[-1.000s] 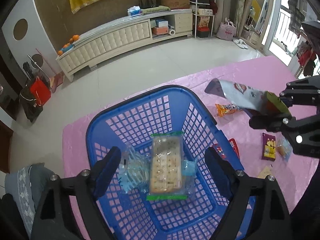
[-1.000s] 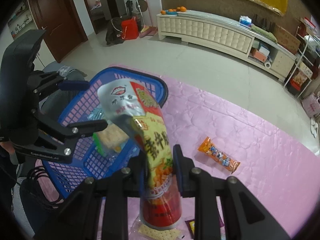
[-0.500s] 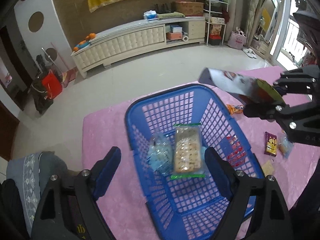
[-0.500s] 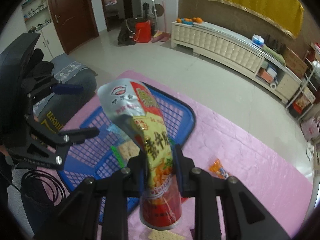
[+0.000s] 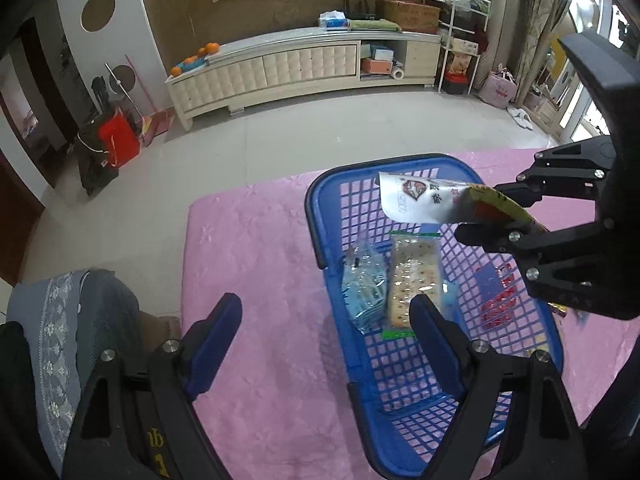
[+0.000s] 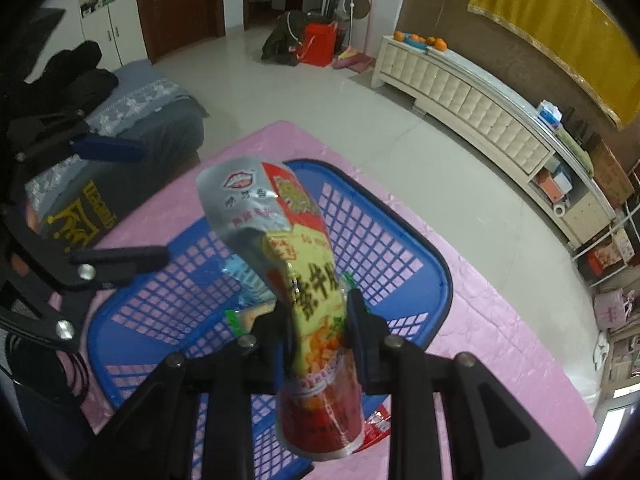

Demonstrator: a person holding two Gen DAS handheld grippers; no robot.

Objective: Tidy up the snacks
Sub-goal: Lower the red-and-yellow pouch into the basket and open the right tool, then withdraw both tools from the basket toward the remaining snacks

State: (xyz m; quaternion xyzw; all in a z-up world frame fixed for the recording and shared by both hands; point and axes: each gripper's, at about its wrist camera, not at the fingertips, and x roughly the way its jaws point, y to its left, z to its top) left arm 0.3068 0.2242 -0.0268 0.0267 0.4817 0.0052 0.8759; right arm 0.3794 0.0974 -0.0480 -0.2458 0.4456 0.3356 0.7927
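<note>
A blue mesh basket (image 5: 316, 216) stands on the pink tablecloth (image 5: 260, 248). Inside it lie a clear cracker pack (image 5: 412, 276) and a bluish clear packet (image 5: 364, 292). My right gripper (image 6: 316, 312) is shut on a silver, yellow and red snack bag (image 6: 288, 224) and holds it upright above the basket (image 6: 440, 280). In the left wrist view the bag (image 5: 420, 204) juts out over the basket's far half from the right gripper (image 5: 492, 216). My left gripper (image 5: 324, 312) is open and empty, straddling the basket's left wall.
A red packet (image 5: 496, 296) shows through the basket's right mesh wall. A grey-covered seat (image 5: 60, 320) sits off the table's left edge. The cloth left of the basket is bare. A white low cabinet (image 5: 280, 68) stands across the floor.
The right gripper has carried the snack bag leftward from beside the basket to above it. The left gripper has slid left, from over the basket's middle to its left wall.
</note>
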